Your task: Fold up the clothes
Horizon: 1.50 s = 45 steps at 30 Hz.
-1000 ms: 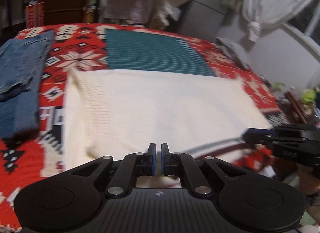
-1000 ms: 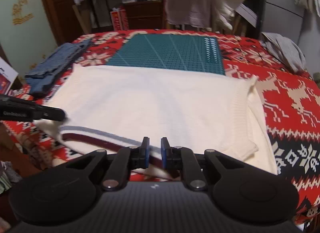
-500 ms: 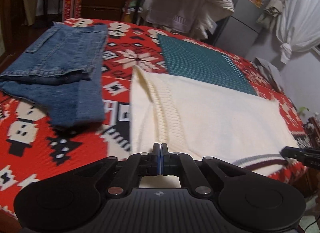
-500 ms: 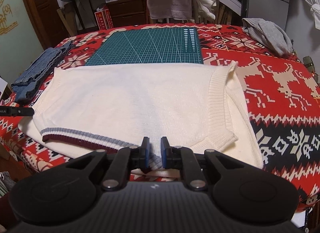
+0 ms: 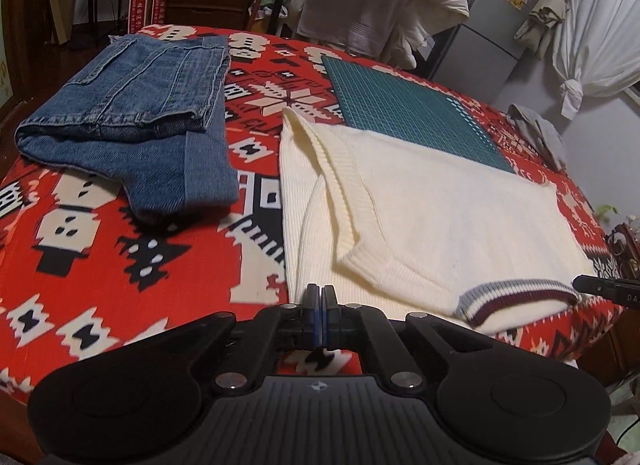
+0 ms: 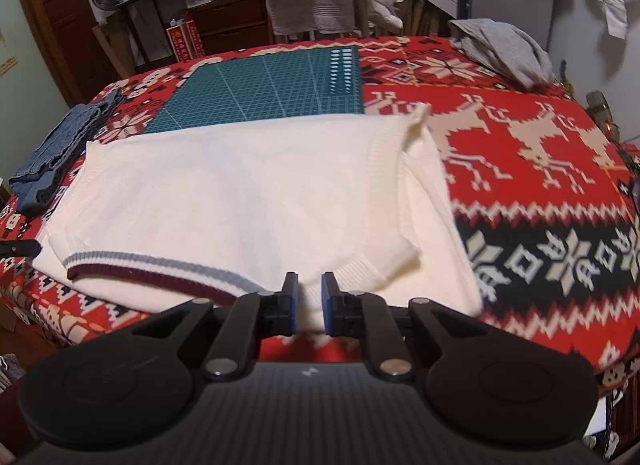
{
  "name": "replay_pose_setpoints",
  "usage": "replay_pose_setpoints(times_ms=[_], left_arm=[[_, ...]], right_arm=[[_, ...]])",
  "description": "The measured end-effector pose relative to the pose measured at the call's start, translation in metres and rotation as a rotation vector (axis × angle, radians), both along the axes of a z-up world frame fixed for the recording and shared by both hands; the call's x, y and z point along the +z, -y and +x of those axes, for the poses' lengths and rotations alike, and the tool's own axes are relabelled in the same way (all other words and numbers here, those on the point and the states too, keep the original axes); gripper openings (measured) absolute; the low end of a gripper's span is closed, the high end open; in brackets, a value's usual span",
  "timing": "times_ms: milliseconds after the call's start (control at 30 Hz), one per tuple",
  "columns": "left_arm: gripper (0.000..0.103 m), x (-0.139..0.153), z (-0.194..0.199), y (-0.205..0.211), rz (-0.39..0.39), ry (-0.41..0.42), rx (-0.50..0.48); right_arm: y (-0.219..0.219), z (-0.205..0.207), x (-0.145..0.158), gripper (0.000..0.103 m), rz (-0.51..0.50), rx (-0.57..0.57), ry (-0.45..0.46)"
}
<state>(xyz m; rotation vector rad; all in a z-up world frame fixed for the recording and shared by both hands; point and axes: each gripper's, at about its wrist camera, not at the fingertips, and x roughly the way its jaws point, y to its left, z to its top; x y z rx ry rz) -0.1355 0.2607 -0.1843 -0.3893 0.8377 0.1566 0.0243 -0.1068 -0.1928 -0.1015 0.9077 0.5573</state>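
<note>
Left wrist view: the left gripper (image 5: 319, 297) has its jaws pressed together with nothing between them, just off the near edge of a worktop covered by a red patterned cloth (image 5: 100, 257). A cream knit sweater (image 5: 440, 225) lies flat along that near edge, its sides folded in, a grey and maroon striped band (image 5: 516, 297) toward the near right corner. Its far edge overlaps a green cutting mat (image 5: 404, 109). Folded blue jeans (image 5: 136, 113) lie at the left edge, apart from the sweater. The tip of the right gripper (image 5: 600, 287) shows at the right.

Right wrist view: the right gripper (image 6: 308, 301) has a narrow gap between its jaws, gripping nothing, just short of the sweater's (image 6: 248, 193) near edge. A crumpled grey garment (image 6: 504, 49) sits at the far right corner.
</note>
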Motion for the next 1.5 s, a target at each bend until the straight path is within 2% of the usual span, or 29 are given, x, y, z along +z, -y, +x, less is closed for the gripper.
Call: replay_pose_setpoints(times_ms=[100,233,400,533,767,1067,1500], left_arm=[[0.003,0.004,-0.004,0.002,-0.003,-0.009,-0.004],[0.003,0.017,-0.004,0.001,-0.008,0.026,0.000],[0.003,0.028,0.016,0.002,0.002,0.054,-0.018],[0.003,0.030,0.034,0.008,0.006,0.057,-0.043],[0.003,0.027,0.052,0.014,-0.002,0.043,-0.060],[0.003,0.023,0.068,0.014,0.000,0.022,-0.072],[0.003,0.020,0.071,0.016,-0.003,0.019,-0.084]], right_arm=[[0.008,-0.001,0.004,0.013,-0.013,-0.012,0.007],[0.016,0.003,0.012,0.013,-0.016,-0.031,0.032],[0.014,0.036,0.020,0.013,-0.004,-0.075,0.072],[-0.003,0.066,0.021,0.012,0.009,-0.074,0.097],[-0.042,0.110,0.000,0.011,-0.056,-0.040,0.101],[-0.051,0.156,-0.008,0.011,-0.049,-0.087,0.101],[-0.034,0.109,-0.006,0.012,-0.057,-0.040,0.106]])
